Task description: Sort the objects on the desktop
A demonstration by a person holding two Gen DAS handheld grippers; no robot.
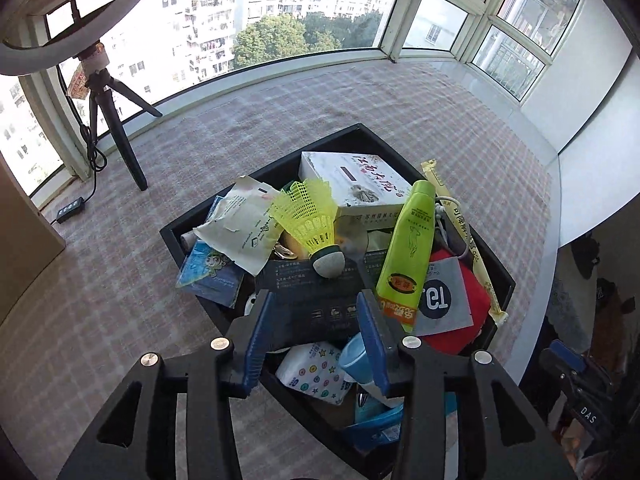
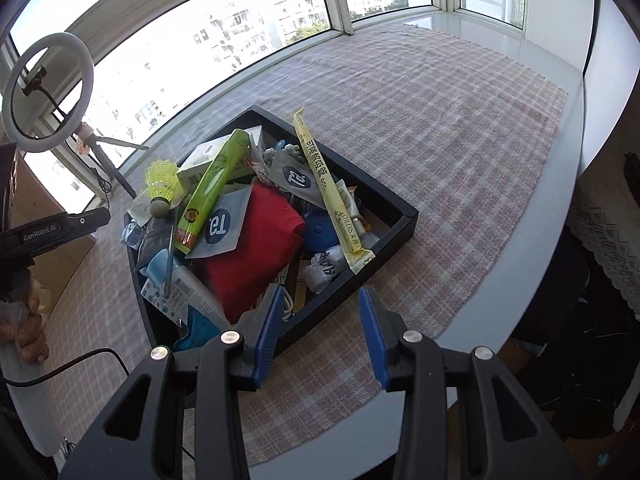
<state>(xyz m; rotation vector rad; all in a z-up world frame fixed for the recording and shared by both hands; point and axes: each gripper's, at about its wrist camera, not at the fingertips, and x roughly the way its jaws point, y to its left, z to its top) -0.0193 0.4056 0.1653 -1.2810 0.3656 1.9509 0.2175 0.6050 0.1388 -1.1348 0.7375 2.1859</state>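
Left wrist view: left gripper spread wide, straddling a dark box atop the heaped black tray; nothing clamped.
Right gripper: released, empty, over the tray's near rim.
Hazard: yellow shuttlecock and green tube lean on the box.
Advice: close squarely on the box sides, lift slowly so neighbours slide off inside the tray.

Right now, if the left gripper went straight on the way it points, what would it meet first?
Probably the dark printed box on top of the pile in the black tray: it lies between the open left gripper fingers. Depth is unclear; the shuttlecock sits just beyond.
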